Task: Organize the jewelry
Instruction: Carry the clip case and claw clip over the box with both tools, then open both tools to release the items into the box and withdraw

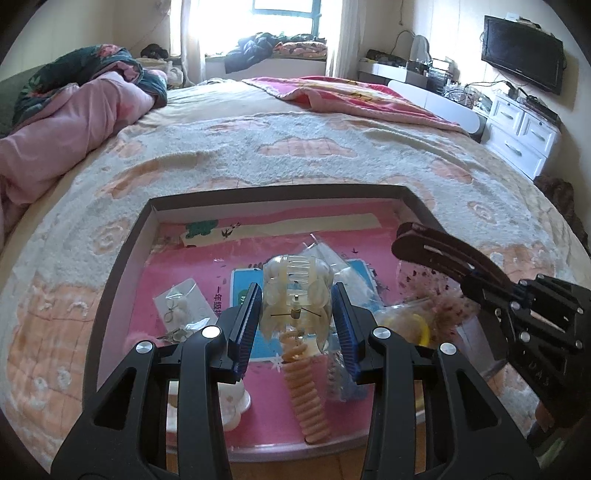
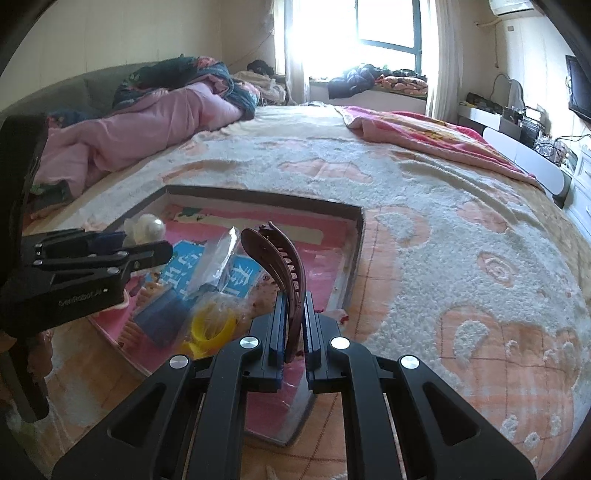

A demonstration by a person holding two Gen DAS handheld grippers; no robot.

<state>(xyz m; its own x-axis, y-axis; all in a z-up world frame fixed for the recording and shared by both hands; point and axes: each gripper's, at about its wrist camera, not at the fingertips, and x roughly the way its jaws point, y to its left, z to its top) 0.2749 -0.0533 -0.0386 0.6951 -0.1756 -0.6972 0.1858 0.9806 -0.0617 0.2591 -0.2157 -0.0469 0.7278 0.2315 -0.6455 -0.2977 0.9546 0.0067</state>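
Now the left gripper (image 1: pixel 297 317) clamps a translucent pearly claw hair clip (image 1: pixel 295 295) above the shallow pink-lined cardboard tray (image 1: pixel 122 236) on the bed; the right gripper (image 2: pixel 294 325) pinches a curved brown plastic hair clip (image 2: pixel 279 258) over the tray's edge.

A glossy brown plastic hair claw (image 2: pixel 275 266), a clear glossy plastic clip with pearly beads (image 1: pixel 295 291), a fluffy cream-and-peach bed blanket (image 1: pixel 295 147).

Beyond the jaws: fleecy patterned bedspread (image 1: pixel 295 155), crumpled pink quilt (image 1: pixel 74 122) far left, wall television (image 1: pixel 522 53) far right, bright window (image 2: pixel 369 26) ahead.
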